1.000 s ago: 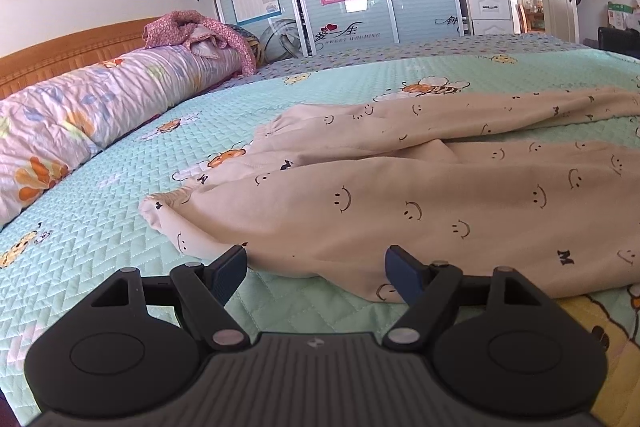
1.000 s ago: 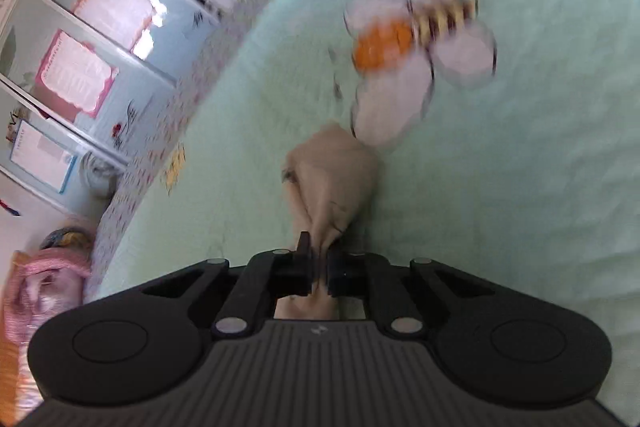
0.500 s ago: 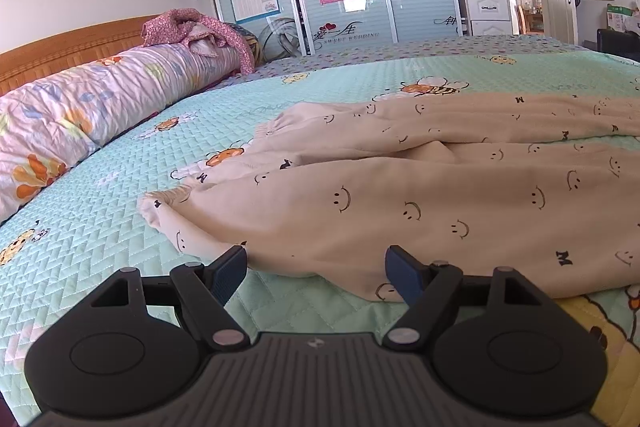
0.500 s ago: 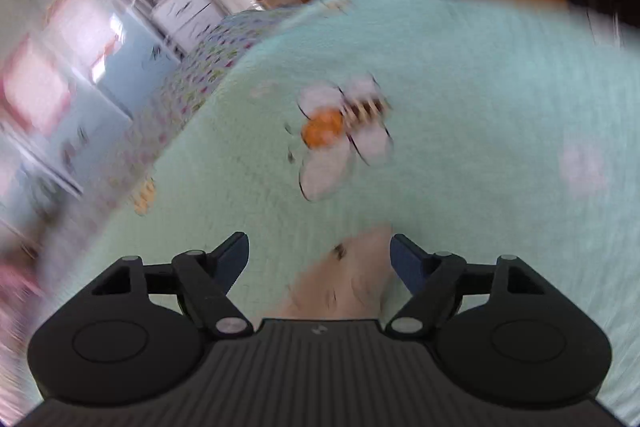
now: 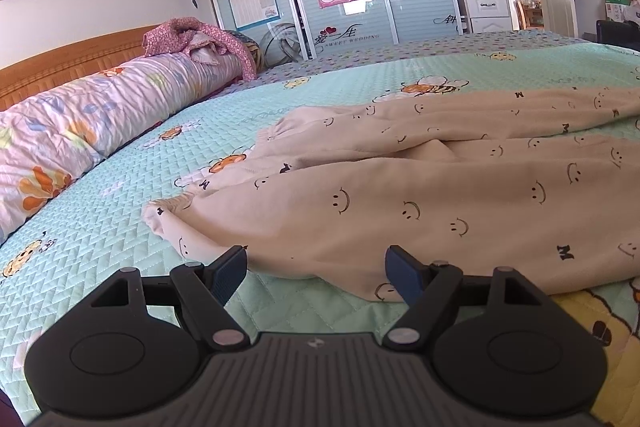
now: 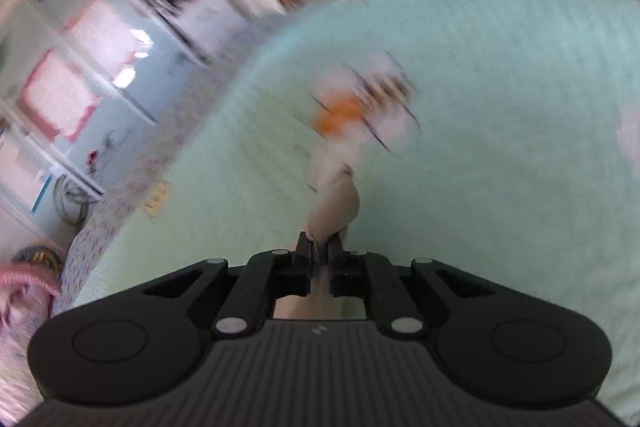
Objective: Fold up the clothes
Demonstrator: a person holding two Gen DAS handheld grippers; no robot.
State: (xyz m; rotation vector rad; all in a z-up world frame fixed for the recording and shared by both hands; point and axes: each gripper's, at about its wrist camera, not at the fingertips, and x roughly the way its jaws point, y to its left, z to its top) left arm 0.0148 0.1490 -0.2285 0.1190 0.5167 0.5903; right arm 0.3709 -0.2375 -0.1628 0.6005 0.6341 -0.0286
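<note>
Trousers [image 5: 440, 195], beige with small smiley faces, lie spread on the green quilted bedspread [image 5: 120, 227], their two legs running away from the rolled floral quilt [image 5: 100, 119] at the headboard side. You should expect them to handle as light, soft, limp cloth: they will sag and drag from any single pinch, so take hold at hems, cuffs or the waistband rather than mid-panel. Left gripper [image 5: 316, 267]: jaws spread wide with nothing between them, hovering just short of the nearest edge of the trousers. Right gripper [image 6: 319, 247]: jaws have just been closing and now pinch a beige bunch of the cloth [image 6: 332, 203], seen against the bedspread in a blurred view. Count: one pair of trousers, two legs, two grippers; one pink garment [image 5: 192, 35] heaped on the far end of the floral quilt
</note>
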